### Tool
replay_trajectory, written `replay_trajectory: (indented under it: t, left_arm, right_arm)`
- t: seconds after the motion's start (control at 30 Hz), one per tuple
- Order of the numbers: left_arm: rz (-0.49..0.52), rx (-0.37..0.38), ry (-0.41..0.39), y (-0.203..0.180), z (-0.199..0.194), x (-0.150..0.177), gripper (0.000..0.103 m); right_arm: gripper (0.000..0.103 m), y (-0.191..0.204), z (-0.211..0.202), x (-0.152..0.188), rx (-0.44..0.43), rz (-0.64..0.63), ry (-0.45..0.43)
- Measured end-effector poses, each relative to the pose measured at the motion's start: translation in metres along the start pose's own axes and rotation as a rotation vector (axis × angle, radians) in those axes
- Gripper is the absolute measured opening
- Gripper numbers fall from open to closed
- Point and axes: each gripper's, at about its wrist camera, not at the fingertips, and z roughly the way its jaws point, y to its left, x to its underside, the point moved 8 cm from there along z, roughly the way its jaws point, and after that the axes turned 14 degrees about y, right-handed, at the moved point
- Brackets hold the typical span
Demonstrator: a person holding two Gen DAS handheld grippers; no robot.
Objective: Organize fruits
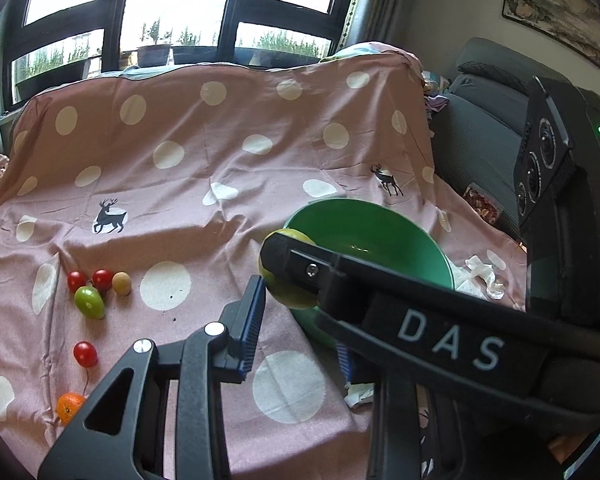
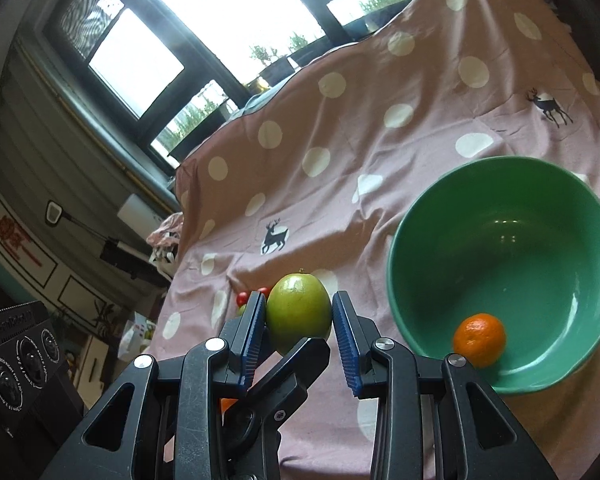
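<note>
Right gripper (image 2: 299, 322) fingers clamped across the waist of a smooth green fruit (image 2: 298, 312), held aloft left of the green bowl (image 2: 412, 216); firm, waxy, likely slippery, best gripped at its widest girth; left gripper (image 1: 296, 276) fingers closed, nothing visibly held.

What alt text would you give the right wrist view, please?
The right gripper holds a green fruit over a pink dotted cloth. To its right, a green bowl holds one orange.
</note>
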Motion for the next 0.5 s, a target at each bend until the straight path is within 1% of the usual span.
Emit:
replay_trajectory:
  t: [0.17,0.5]
  left_arm:
    - [0.041,0.031,0.013,-0.02,0.011,-0.006,0.031]
    - [0.102,0.089,0.056,-0.051,0.035,-0.011,0.031]
  right_arm:
    - [0.038,-0.02,-0.014,-0.003,0.014,0.044,-0.034]
    - [0.038,-0.057,-0.031,-0.006,0.057,0.125,-0.067]
